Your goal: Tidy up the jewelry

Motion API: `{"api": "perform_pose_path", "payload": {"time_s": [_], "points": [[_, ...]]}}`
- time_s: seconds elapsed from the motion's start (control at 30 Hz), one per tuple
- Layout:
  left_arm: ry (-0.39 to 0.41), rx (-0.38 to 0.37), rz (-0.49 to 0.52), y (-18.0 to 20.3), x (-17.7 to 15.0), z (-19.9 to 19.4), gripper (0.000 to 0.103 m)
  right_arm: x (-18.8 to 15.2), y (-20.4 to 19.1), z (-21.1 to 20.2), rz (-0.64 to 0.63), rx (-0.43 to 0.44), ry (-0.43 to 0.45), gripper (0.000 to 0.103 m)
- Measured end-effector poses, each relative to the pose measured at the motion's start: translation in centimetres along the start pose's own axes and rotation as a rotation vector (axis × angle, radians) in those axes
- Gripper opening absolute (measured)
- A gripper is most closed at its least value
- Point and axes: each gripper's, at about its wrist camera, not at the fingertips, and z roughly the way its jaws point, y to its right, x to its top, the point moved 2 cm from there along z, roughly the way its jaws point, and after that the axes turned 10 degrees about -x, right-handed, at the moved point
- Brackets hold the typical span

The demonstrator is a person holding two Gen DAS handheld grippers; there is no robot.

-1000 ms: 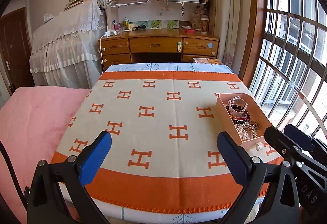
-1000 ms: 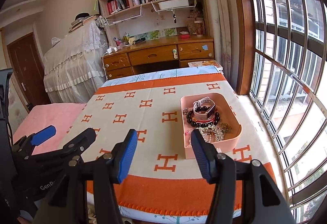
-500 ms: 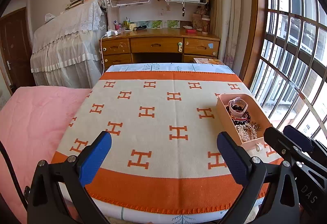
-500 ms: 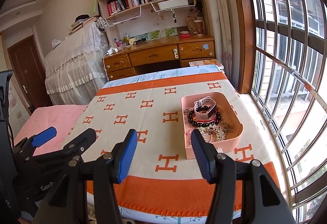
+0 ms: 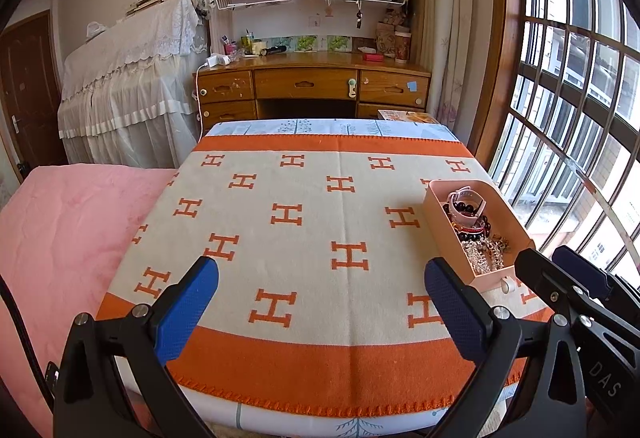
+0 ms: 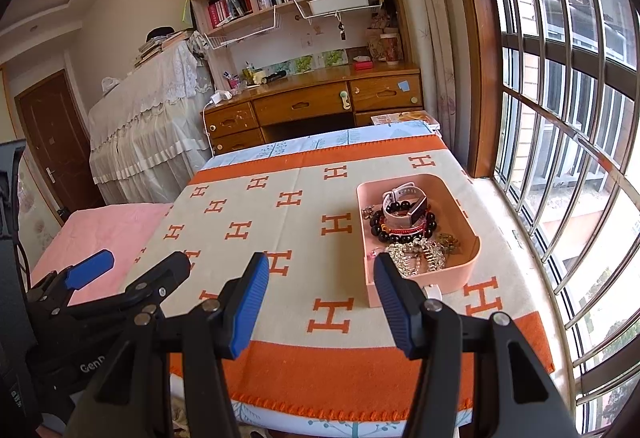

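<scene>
A pink tray (image 6: pixel 464 214) (image 5: pixel 440 214) sits on the right side of an orange-and-cream blanket (image 5: pixel 312 222) with H marks. Inside it lie a pale watch (image 6: pixel 402 200), a dark bead bracelet (image 6: pixel 400 228) and a sparkly chain bracelet (image 6: pixel 416 258), piled together. My left gripper (image 5: pixel 322 302) hovers open over the blanket's near edge, with nothing between its blue pads. My right gripper (image 6: pixel 318 300) is also open and empty, its right pad just short of the tray's near left corner. Each gripper shows at the edge of the other's view.
A pink quilt (image 5: pixel 68 238) lies left of the blanket. Beyond the table stand a wooden desk (image 5: pixel 312 82), bookshelves and a lace-covered piece of furniture (image 5: pixel 132 90). A barred window (image 6: pixel 568 118) runs along the right, close to the tray.
</scene>
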Motion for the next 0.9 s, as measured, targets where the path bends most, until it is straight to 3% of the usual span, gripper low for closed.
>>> {"api": "perform_pose_path", "payload": {"time_s": [0.9], "points": [[-0.024,0.004,-0.018,-0.11,-0.82,0.58,0.102,-0.36,-0.55,0.23,0.003,0.0,-0.01,0.055]]}}
